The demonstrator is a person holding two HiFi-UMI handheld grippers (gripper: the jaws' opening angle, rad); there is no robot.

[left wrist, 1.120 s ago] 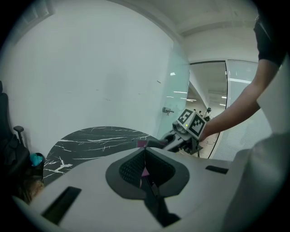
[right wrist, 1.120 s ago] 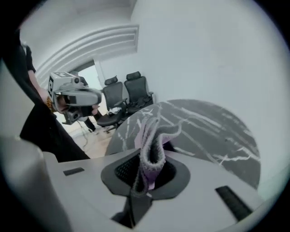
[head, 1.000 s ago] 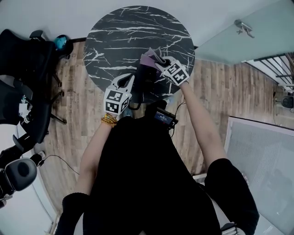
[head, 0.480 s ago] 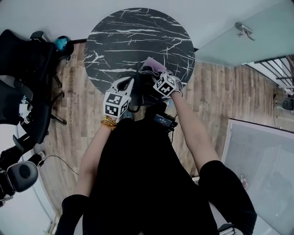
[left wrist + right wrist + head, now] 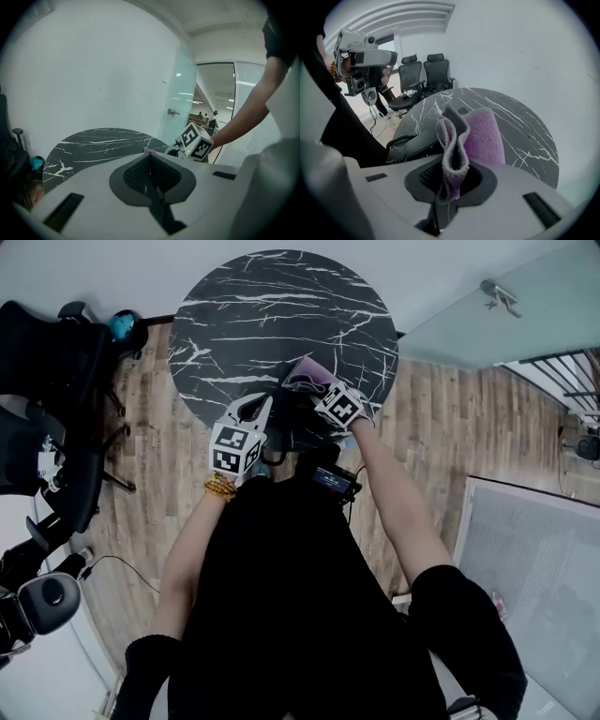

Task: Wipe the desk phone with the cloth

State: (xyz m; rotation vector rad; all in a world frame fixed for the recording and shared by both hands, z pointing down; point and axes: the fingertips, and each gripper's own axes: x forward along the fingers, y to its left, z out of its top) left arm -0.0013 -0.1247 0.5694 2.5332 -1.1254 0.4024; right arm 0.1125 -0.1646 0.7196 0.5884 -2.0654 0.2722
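Observation:
A black desk phone with a coiled cord sits at the near edge of the round black marble table. My right gripper is shut on a purple and grey cloth, which stands folded above the jaws and hangs over the phone's right side. The cloth pokes out beyond the gripper's marker cube. My left gripper is shut with nothing between its jaws, just left of the phone. In its own view the left gripper points across the table.
Black office chairs stand on the wooden floor left of the table, and two more show beyond it. A glass partition with a handle is at the right. The person's body fills the near side.
My right gripper has drawn the cloth from farther out on the table back toward the near edge, over the phone. The left gripper has stayed almost still.

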